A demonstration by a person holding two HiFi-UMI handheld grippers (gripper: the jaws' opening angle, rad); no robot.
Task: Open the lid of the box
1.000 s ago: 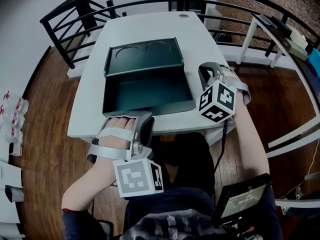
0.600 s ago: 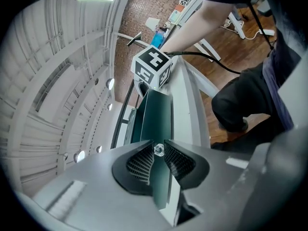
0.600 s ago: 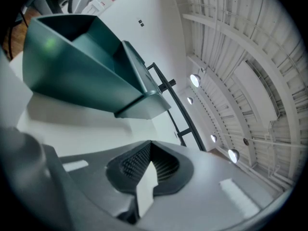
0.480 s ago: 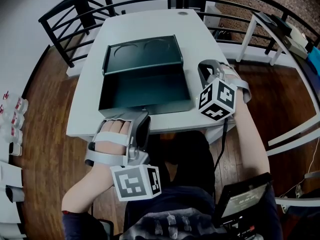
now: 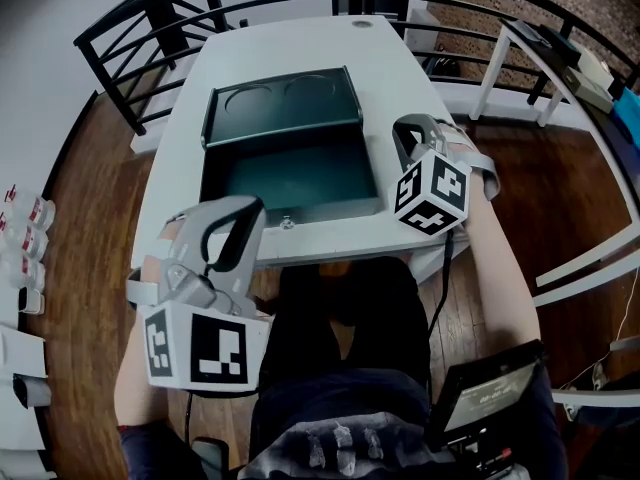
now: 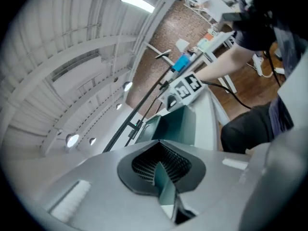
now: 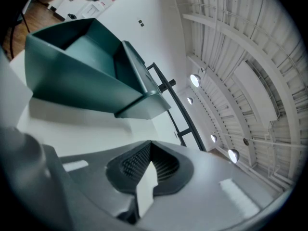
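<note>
The dark green box (image 5: 290, 183) lies on the white table (image 5: 400, 68) with its lid (image 5: 283, 105) folded back flat behind the tray. A small latch (image 5: 287, 223) shows at the tray's front edge. My left gripper (image 5: 235, 210) hangs off the table's front left corner, tipped upward and apart from the box, its jaws shut on nothing. In the left gripper view the left gripper (image 6: 161, 170) points past the box (image 6: 178, 124) into the room. My right gripper (image 5: 408, 130) rests on the table just right of the box, shut and empty; the right gripper (image 7: 149, 170) faces the box (image 7: 82, 76).
A black metal railing (image 5: 150, 13) curves around the table's far side. White rails and a shelf (image 5: 560, 58) stand at the right. A dark screen device (image 5: 485, 398) sits by the person's lap. Wooden floor surrounds the table.
My left gripper has drawn back from the box's front edge, moved left and tilted upward, and its jaws have shut. The right gripper has stayed beside the box.
</note>
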